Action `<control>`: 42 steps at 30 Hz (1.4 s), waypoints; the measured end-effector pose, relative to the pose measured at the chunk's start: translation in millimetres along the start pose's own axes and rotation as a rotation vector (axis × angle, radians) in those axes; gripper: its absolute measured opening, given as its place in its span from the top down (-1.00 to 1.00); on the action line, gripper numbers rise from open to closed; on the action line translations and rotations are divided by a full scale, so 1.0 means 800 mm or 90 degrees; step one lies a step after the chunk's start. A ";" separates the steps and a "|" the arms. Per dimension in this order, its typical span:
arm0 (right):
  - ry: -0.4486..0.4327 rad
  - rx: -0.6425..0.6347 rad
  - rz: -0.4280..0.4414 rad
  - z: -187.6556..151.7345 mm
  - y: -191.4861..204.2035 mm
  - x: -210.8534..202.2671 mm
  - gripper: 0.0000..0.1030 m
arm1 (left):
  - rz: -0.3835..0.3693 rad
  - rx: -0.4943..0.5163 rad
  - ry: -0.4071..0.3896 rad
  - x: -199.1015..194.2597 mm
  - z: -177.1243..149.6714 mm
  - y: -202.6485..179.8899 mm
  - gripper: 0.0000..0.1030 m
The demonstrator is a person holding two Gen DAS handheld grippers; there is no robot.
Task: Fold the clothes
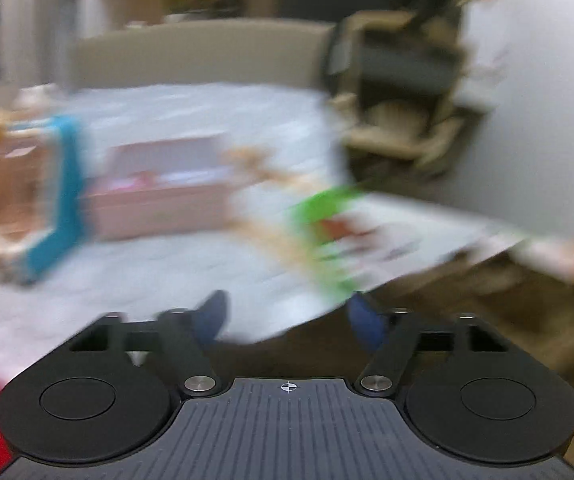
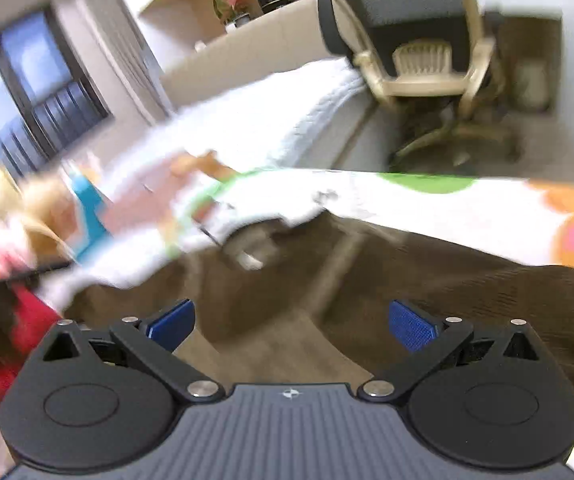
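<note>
The left claw [image 1: 287, 316] is standing open, its two blue-padded fingers [image 1: 211, 314] spread apart with nothing between them. It is pointing forward over the near edge of a white printed garment [image 1: 371, 236], a thin, soft cloth with green, orange and red patches, heavily blurred. The cloth's edge is lying just ahead of the fingertips; whether they are touching it cannot be told. The garment is spreading across a white quilted bed [image 1: 207, 120]. Further out on the bed a pale pink box shape [image 1: 159, 192] and a turquoise item [image 1: 65, 196] are showing, both too smeared to name closely.

The right claw [image 2: 291, 322] is also gaping wide, empty, its ribbed blue pads [image 2: 411, 324] angled outward. Beneath it a brown, finely corded fabric [image 2: 467, 292] is lying in soft folds. The same white garment [image 2: 367, 196], with a green blob and orange shapes, is draping past the brown cloth. Beyond stands a beige-framed office chair [image 2: 419, 40] with a black mesh back, and a dark-framed window [image 2: 35, 92] at the left.
</note>
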State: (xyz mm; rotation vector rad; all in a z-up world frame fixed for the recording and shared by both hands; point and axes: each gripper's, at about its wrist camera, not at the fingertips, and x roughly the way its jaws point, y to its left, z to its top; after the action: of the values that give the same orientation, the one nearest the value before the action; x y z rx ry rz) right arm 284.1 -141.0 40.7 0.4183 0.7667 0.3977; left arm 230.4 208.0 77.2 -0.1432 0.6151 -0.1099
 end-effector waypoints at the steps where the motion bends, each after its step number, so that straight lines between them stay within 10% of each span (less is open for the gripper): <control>1: 0.011 0.037 0.014 0.008 -0.009 0.016 -1.00 | -0.047 -0.009 -0.002 0.003 0.007 -0.015 -0.81; 7: 0.079 0.202 0.055 0.042 -0.046 0.122 -1.00 | -0.178 -0.022 0.058 0.048 -0.001 -0.078 -0.82; 12: -0.096 0.235 0.074 0.085 -0.051 0.125 -0.99 | -0.243 -0.122 0.104 0.087 -0.014 -0.068 -0.87; 18: -0.053 0.187 0.022 0.075 -0.059 0.142 -1.00 | -0.312 -0.263 0.156 0.141 -0.027 -0.051 -0.89; 30: -0.105 0.059 -0.021 0.021 -0.074 0.060 -1.00 | -0.304 -0.348 0.224 0.231 -0.028 -0.084 -0.95; 36: -0.115 0.070 -0.042 0.015 -0.087 0.056 -1.00 | -0.241 -0.376 0.077 0.243 0.015 -0.065 -0.95; 42: -0.128 -0.021 -0.120 0.033 -0.064 0.041 -1.00 | -0.212 -0.289 0.111 0.241 0.028 -0.070 -0.95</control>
State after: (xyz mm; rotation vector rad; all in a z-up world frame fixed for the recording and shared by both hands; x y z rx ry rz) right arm 334.7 -173.7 13.5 0.3458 0.5965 0.1884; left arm 396.6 126.9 -4.6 -0.6818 0.7793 -0.3065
